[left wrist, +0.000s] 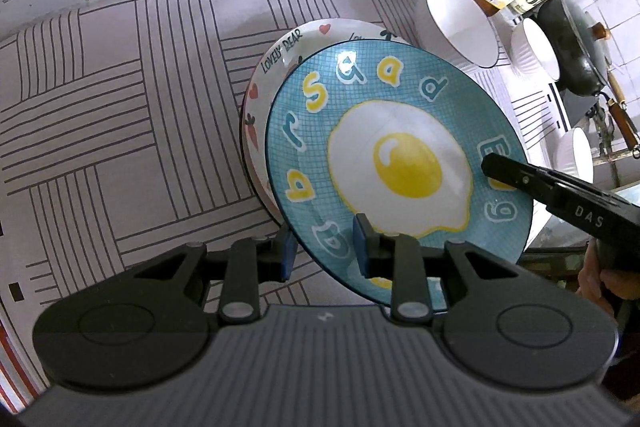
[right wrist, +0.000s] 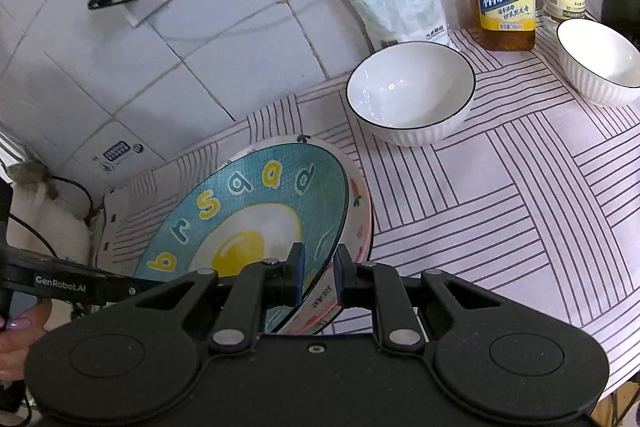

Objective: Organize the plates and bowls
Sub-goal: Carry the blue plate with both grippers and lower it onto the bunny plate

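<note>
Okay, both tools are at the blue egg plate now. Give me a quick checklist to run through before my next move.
1. Left tool straddles the blue egg plate rim: ok.
2. Right tool straddles the rim on the far side: ok.
3. Both tools firmly clamped: cannot tell.
4. Blue egg plate lying flat on the white carrot plate: not ok, it is tilted.
5. Black-rimmed bowl stands apart from the plates: ok.
</note>
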The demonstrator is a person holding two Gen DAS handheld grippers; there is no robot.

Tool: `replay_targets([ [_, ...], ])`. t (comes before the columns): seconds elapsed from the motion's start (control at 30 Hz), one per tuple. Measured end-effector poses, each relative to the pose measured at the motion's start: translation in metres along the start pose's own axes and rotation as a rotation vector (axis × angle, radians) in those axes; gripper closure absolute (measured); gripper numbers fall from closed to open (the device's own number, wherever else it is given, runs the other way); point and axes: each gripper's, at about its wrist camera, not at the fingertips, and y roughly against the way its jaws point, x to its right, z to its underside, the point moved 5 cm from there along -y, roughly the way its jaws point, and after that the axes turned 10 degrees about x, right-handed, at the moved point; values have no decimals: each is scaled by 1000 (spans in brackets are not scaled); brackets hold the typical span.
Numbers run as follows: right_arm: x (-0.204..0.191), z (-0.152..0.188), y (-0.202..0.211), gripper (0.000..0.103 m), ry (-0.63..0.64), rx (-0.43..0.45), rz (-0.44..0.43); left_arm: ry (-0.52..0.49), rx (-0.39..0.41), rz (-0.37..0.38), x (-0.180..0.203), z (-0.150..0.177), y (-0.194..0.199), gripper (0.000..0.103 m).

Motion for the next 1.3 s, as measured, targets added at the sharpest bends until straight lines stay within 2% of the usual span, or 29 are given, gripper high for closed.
replay_targets([
  [0.5,-2,-2,-21,83,33,-59,17,2,-40,-47,-4,-7,-18,75],
  [0.67,-10,-4,-23,83,91,-72,45,11,-55,-57,-5,-8,-21,74],
  [0.83,-23,1,-29,76,196,-93,110,19,-74,-84,-3,-9,-24,74],
  [0.97,-29,3,-27,74,238,-95,121,48,-83,-100,-8,-9,-26,74],
  [1.17,-37,7,-29,70,335,-95,164,24,-91,-133,-5,-7,-29,74],
  [1.3,-33,10,-33,69,353,-96,191,20,-98,-141,-2,-3,-33,75],
])
